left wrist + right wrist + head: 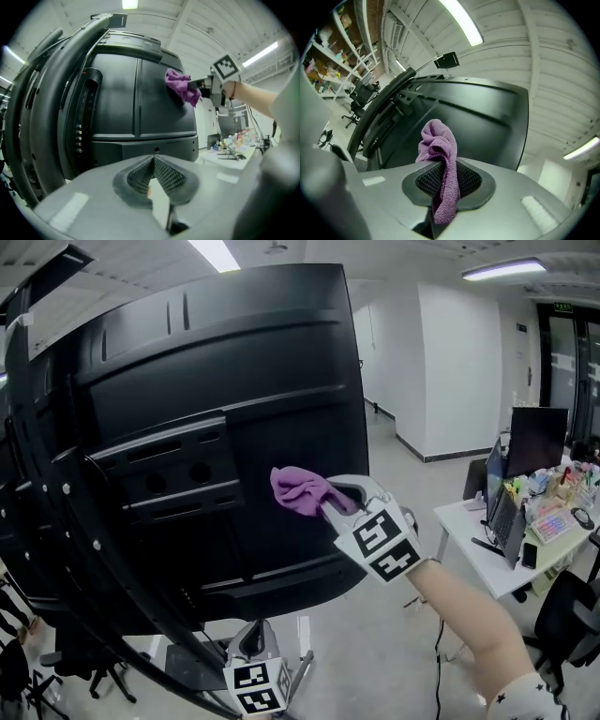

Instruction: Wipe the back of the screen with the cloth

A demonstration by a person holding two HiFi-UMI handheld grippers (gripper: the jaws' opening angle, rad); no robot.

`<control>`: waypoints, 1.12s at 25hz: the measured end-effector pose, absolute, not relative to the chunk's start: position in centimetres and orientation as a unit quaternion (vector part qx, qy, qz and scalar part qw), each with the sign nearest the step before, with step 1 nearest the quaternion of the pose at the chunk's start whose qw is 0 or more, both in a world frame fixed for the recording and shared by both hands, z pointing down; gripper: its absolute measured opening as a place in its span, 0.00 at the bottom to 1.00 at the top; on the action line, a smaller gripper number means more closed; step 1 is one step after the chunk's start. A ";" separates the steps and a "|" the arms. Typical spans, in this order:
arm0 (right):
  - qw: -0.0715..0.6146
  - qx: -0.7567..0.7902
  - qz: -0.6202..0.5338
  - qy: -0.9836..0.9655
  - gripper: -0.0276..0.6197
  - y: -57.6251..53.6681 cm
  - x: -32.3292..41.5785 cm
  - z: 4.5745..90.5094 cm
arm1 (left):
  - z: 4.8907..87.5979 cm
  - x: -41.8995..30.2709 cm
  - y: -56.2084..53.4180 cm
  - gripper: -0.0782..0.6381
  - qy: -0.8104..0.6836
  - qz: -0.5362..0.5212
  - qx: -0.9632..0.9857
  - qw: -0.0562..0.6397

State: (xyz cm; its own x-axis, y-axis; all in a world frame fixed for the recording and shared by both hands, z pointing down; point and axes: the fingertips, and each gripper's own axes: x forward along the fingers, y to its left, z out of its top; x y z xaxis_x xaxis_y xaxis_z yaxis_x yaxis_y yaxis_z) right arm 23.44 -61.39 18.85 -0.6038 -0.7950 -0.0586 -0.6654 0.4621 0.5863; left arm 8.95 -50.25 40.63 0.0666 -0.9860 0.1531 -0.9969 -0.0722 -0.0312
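**A:** Largest item?

**B:** Large black plastic back panel of the screen [234, 390], ribbed and vented, upright, filling most of the head view. Carried on curved black stand arms [66, 540] at its left. Back turned toward the person, hence open to wiping.

**A:** Next down?

**B:** White office desk [459, 526], well apart at the right, cluttered with monitors. No part in the job.

**A:** Grippers?

**B:** Right gripper [336, 501]: raised to the panel's right-hand half, jaws clamped on the crumpled purple terry cloth [298, 489]. Pinched at mid-length, presumably to leave a bunched wad jutting past the jaw tips as a pad and to keep hard plastic off the panel. Left gripper [154, 174]: low, below the panel's bottom edge, jaws pressed together, nothing gripped. Apparently idle, clear of the wiping path.

**A:** Cloth's location?

**B:** In the right gripper, wad against the panel near its right edge, about mid-height. Contact likely, not certain.

**A:** Stage?

**B:** Judged as wiping under way, with most of the panel left to cover.
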 end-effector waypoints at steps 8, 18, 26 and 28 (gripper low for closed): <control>0.059 0.468 -0.351 -0.809 0.13 -61.9 23.8 -2.0 | 41.5 9.3 -49.8 0.12 -0.674 0.081 0.733 0.041; -0.016 0.516 -0.368 -0.774 0.13 -62.9 25.3 -12.5 | 42.3 9.2 -48.3 0.12 -0.668 0.093 0.737 0.045; -0.061 0.510 -0.338 -0.789 0.13 -60.3 25.3 -7.9 | 41.0 4.6 -45.5 0.12 -0.683 0.075 0.725 0.054; -0.075 0.506 -0.314 -0.800 0.13 -59.2 25.1 -4.9 | 40.5 3.4 -44.6 0.12 -0.684 0.070 0.724 0.054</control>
